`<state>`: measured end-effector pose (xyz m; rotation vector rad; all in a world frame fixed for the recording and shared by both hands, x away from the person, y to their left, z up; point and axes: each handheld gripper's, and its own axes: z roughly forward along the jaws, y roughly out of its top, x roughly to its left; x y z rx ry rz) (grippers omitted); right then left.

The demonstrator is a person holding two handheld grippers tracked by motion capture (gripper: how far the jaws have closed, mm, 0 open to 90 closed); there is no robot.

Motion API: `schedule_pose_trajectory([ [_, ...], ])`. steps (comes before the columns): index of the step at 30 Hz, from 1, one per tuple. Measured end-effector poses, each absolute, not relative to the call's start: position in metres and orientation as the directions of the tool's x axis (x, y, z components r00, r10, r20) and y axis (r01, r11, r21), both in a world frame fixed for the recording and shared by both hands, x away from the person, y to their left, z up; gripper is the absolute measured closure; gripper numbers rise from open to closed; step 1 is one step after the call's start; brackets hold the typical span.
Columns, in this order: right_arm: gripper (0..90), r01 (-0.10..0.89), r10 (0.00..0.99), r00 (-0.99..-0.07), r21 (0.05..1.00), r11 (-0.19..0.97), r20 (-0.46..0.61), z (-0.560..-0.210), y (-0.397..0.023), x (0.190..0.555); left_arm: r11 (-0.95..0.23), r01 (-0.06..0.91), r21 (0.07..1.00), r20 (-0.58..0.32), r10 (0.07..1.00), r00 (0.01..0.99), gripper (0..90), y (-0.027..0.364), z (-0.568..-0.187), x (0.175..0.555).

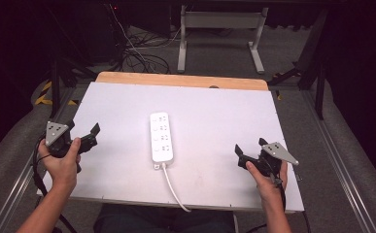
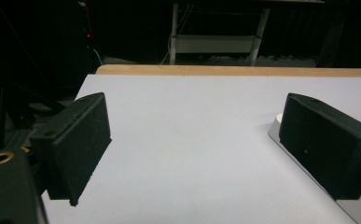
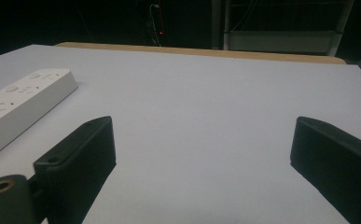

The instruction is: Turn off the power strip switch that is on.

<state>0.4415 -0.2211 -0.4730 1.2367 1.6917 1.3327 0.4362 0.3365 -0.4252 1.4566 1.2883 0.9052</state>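
A white power strip (image 1: 161, 137) lies lengthwise in the middle of the white tabletop (image 1: 214, 111), its sockets facing up. Its white cable (image 1: 173, 187) runs off the near edge. My left gripper (image 1: 92, 136) is held at the table's left edge, open with nothing in it. In the left gripper view its jaws (image 2: 197, 121) stand wide apart over bare table, the power strip (image 2: 274, 127) peeking from behind the right jaw. My right gripper (image 1: 249, 145) is at the near right, open and holding nothing. The right gripper view (image 3: 206, 140) has the power strip (image 3: 24, 100) at far left.
A wooden strip (image 1: 176, 79) borders the table's far edge. Beyond it on the floor are tangled cables (image 1: 137, 53) and the white legs of a metal frame (image 1: 219, 29). Rails run along both sides of the table.
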Motion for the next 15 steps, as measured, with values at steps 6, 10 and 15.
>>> schedule_pose_trajectory([
  [6, 7.1, 0.281, 0.936, -0.345, 0.959, 0.039, 0.063, -0.4725, -0.2209, 0.441, 0.006, 0.28, 0.96, -0.054, 0.985, 0.165, 4.4, 0.3348, -0.427, 0.4374],
  [10, 7.1, 0.273, 0.939, -0.339, 0.961, 0.035, 0.062, -0.4714, -0.2231, 0.4388, 0.01, 0.289, 0.957, -0.064, 0.981, 0.181, 5.0, 0.3341, -0.4276, 0.4385],
  [15, 7.1, 0.274, 0.941, -0.332, 0.961, 0.031, 0.064, -0.4703, -0.2238, 0.4369, 0.025, 0.289, 0.957, -0.081, 0.98, 0.183, 5.2, 0.3335, -0.4271, 0.4369],
])
